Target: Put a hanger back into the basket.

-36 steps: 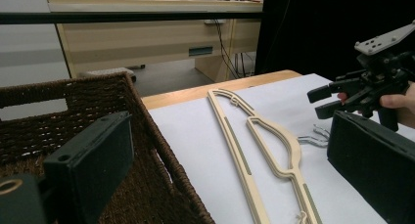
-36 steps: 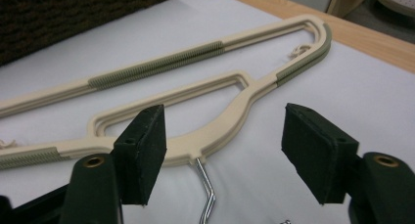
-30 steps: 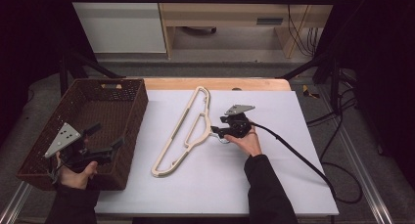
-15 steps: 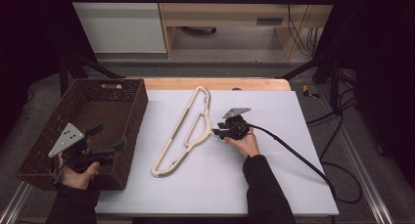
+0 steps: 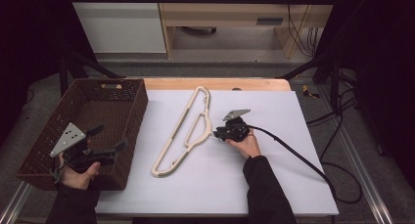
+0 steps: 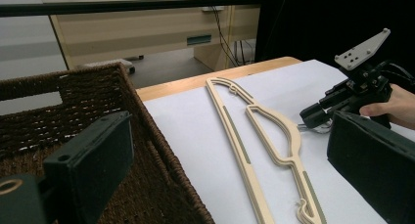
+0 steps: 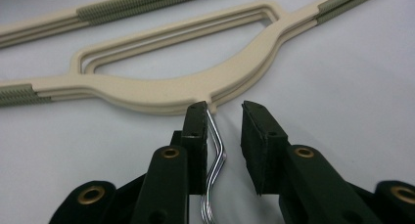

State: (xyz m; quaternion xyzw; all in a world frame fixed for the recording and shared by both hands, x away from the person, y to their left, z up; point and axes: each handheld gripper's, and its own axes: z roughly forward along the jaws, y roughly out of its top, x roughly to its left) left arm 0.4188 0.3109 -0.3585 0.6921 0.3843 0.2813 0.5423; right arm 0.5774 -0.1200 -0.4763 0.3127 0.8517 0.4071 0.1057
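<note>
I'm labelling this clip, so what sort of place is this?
Probably a lab or workshop set up for recording, not a home: a white table with a metal frame, loose cables on the floor, and plain cabinets behind. A hanger and basket look like props.

Basket, desk and room behind

A brown wicker basket point(image 5: 120, 104) sits at the left of the frame, on the left edge of the white desk point(image 5: 274, 175), with a handle slot in its far wall. Beyond the desk's wooden far edge, at top centre, stands a pale wooden cabinet point(image 5: 230, 13); a white panel point(image 5: 117, 23) is at upper left; cables point(image 5: 337, 131) lie on the floor at right.
</note>
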